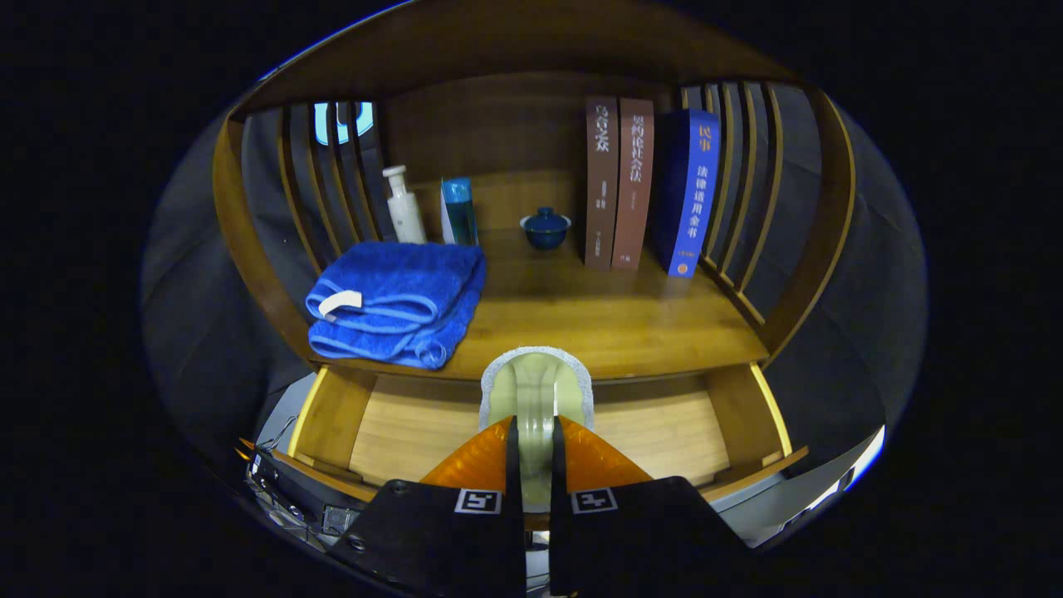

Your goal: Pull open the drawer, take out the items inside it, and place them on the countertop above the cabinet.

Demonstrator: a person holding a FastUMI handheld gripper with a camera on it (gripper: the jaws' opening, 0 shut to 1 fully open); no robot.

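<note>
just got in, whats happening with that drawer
A person's handheld tongs are shut on a pale, rounded item with a grey rim, held up over the open drawer. Beyond it is the countertop, which already holds a folded blue towel, two bottles, a small blue lidded cup and three upright books.

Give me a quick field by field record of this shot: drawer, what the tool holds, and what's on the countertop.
drawer: pulled open, bare wood floor showing
tool: shut on pale sponge-like item, held above the drawer
countertop: folded blue towel, white bottle, teal box, blue lidded cup, three upright books
</note>
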